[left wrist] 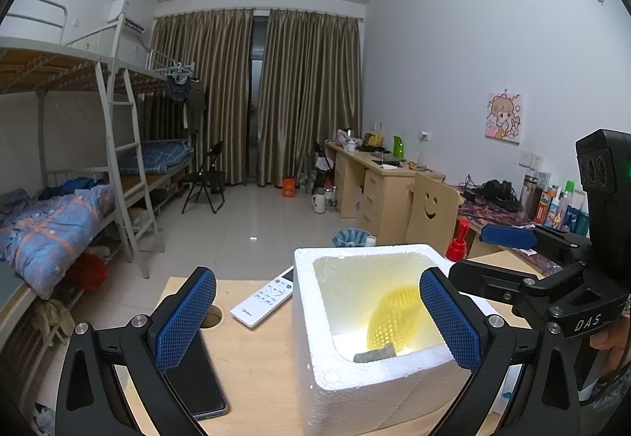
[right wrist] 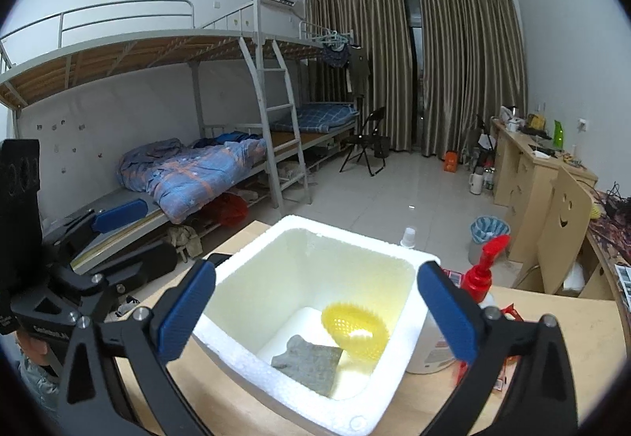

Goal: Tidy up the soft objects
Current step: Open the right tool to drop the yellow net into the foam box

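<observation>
Left hand-held gripper (left wrist: 317, 321) wide open and empty beside the foam box (right wrist: 244, 266) on the bench (left wrist: 252, 369), right hand-held gripper (right wrist: 315, 311) likewise open, empty, nearer, straddling the box above grey cloth (right wrist: 309, 361) and yellow scrubber (right wrist: 355, 329) inside.

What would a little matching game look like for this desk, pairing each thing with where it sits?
Things:
1. grey cloth
2. yellow mesh piece
3. white remote
4. red pump bottle

Places:
A. on the desk, left of the foam box
B. flat on the box floor
C. outside the box, on its right
D. leaning in the box's corner

Pairs: 1-B, 2-D, 3-A, 4-C
</observation>
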Action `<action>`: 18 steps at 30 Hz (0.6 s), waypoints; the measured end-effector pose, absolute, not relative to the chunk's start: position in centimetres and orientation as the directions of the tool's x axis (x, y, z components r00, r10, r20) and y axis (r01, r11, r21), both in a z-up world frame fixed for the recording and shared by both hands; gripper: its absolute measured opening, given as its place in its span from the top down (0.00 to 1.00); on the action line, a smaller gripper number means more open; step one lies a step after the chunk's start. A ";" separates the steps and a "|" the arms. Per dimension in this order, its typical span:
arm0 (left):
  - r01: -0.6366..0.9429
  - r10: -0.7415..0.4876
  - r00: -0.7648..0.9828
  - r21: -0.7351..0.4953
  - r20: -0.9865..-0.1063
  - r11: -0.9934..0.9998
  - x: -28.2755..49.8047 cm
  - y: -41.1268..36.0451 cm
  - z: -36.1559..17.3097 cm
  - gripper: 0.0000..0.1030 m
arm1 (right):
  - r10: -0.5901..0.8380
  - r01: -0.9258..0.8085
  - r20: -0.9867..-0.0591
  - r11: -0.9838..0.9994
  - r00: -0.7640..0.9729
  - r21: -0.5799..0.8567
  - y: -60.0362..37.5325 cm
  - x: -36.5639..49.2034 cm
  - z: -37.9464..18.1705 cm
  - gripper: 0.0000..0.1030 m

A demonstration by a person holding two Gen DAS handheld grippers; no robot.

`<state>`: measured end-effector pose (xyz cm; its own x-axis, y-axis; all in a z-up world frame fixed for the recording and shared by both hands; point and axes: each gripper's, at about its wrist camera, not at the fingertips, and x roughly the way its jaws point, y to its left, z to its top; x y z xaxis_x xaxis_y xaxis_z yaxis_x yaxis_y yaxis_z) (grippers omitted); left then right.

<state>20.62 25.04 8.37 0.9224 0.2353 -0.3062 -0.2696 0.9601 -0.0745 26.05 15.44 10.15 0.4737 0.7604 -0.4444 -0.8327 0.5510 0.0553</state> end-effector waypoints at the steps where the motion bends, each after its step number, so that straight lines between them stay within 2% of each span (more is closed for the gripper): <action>1: -0.270 0.235 0.922 -0.075 -0.307 0.960 20.6 25.0 8.4 0.00 | 0.759 -0.831 -0.445 0.553 0.475 0.055 15.4 26.0 10.2 0.00; 18: -0.270 0.243 0.925 -0.055 -0.292 0.961 17.1 22.4 10.7 0.00 | 0.761 -0.818 -0.411 0.572 0.502 0.058 12.1 23.8 11.7 0.00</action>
